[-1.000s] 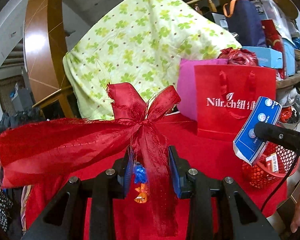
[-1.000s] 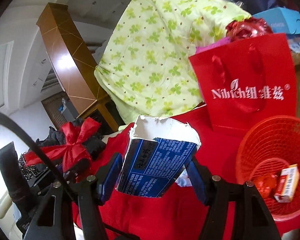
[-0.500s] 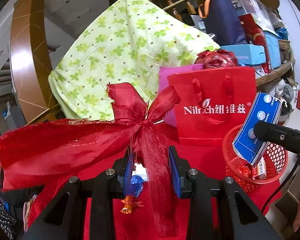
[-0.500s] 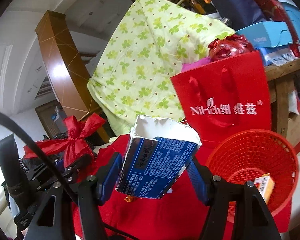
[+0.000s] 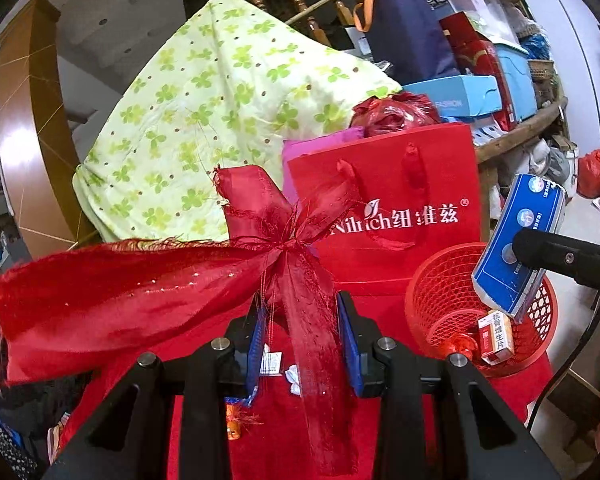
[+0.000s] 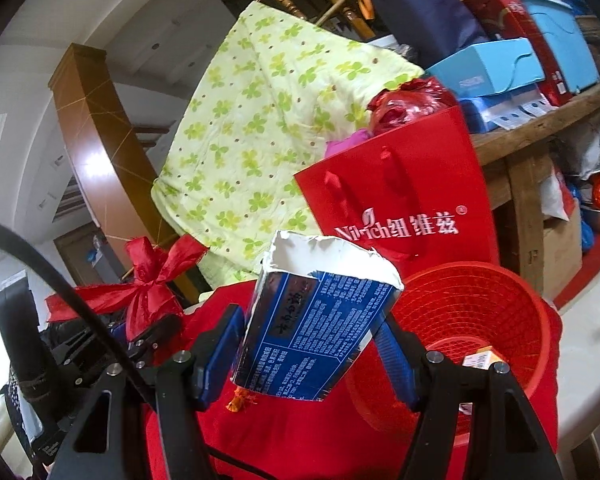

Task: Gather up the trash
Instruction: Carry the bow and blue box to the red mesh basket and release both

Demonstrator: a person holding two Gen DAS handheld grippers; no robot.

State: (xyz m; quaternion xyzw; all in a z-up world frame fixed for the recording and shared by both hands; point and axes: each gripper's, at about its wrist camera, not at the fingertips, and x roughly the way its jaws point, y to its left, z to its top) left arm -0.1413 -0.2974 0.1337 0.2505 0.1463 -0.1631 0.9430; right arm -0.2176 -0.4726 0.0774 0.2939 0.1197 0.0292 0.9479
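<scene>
My left gripper (image 5: 302, 344) is shut on a frayed red ribbon bow (image 5: 260, 248), held above the red cloth (image 5: 284, 432). My right gripper (image 6: 312, 344) is shut on a torn blue carton (image 6: 316, 324), left of and close to the red mesh basket (image 6: 512, 308). In the left wrist view the carton (image 5: 516, 240) hangs over the basket (image 5: 440, 292). The basket holds a small orange-and-white box (image 5: 496, 336) and a red wrapper (image 5: 458, 346). Small wrappers (image 5: 240, 420) lie on the cloth below my left gripper, which also shows in the right wrist view (image 6: 140, 340).
A red gift bag (image 5: 392, 208) stands behind the basket, with a pink bag (image 5: 300, 152) and a green clover quilt (image 5: 204, 112) behind it. A wooden shelf (image 6: 540, 128) stacked with boxes is at the right. A wooden post (image 6: 96, 152) stands at the left.
Both grippers have moved right towards the basket with their loads. The carton now hangs over the basket's rim. Small wrappers on the cloth have come into view below the left gripper.
</scene>
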